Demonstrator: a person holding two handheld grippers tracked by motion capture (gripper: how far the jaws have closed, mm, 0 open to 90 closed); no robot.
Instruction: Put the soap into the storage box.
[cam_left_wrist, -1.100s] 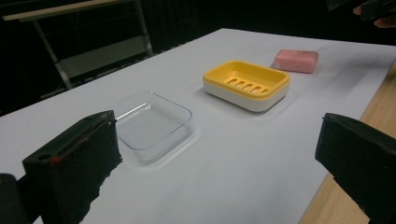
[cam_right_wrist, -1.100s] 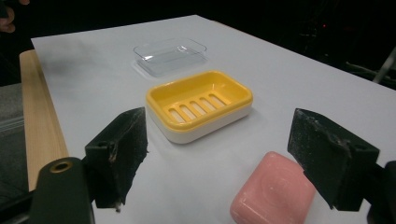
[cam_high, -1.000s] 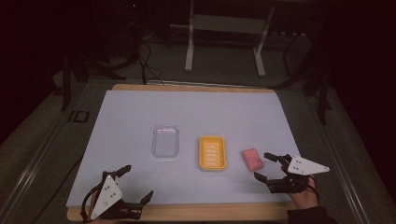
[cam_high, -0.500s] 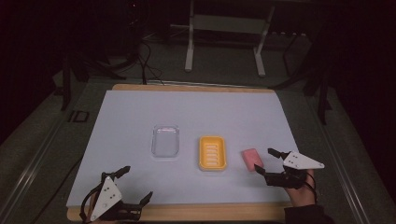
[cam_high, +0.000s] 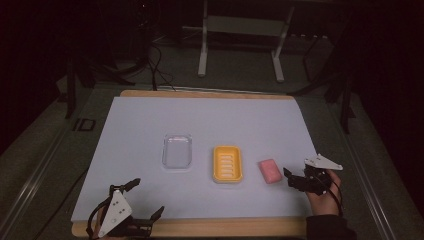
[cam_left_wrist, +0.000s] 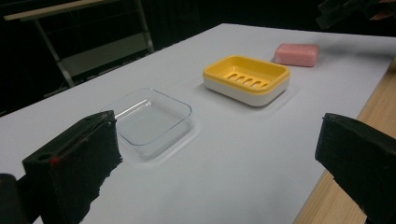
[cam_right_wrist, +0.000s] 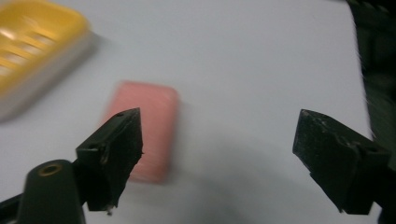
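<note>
1. Pink soap bar (cam_high: 269, 171) is seen lying flat on the white table sheet (cam_high: 150, 125), right of centre in the high view, just right of the yellow soap dish (cam_high: 228, 163) and apart from it.
2. In the right gripper view the soap bar (cam_right_wrist: 149, 126) sits left of centre, partly covered by the left-hand jaw; whether that jaw touches it cannot be told, motion blur.
3. Right gripper (cam_high: 296, 179) is seen just right of the bar in the high view, jaws pointed at it. Jaws are spread wide in its own view (cam_right_wrist: 219, 158), nothing gripped.
4. Dish slots are resolved in the left gripper view (cam_left_wrist: 246, 78); the white base under the yellow tray is seen there, not from above.
5. Clear shallow tray (cam_high: 177, 151) lies left of the dish, empty; its rim is read better in the left gripper view (cam_left_wrist: 152, 116).
6. Left gripper (cam_high: 145, 202) is held at the lower left of the high view, over the table's wooden front edge (cam_high: 225, 227). Jaws wide apart (cam_left_wrist: 219, 154), nothing held.
</note>
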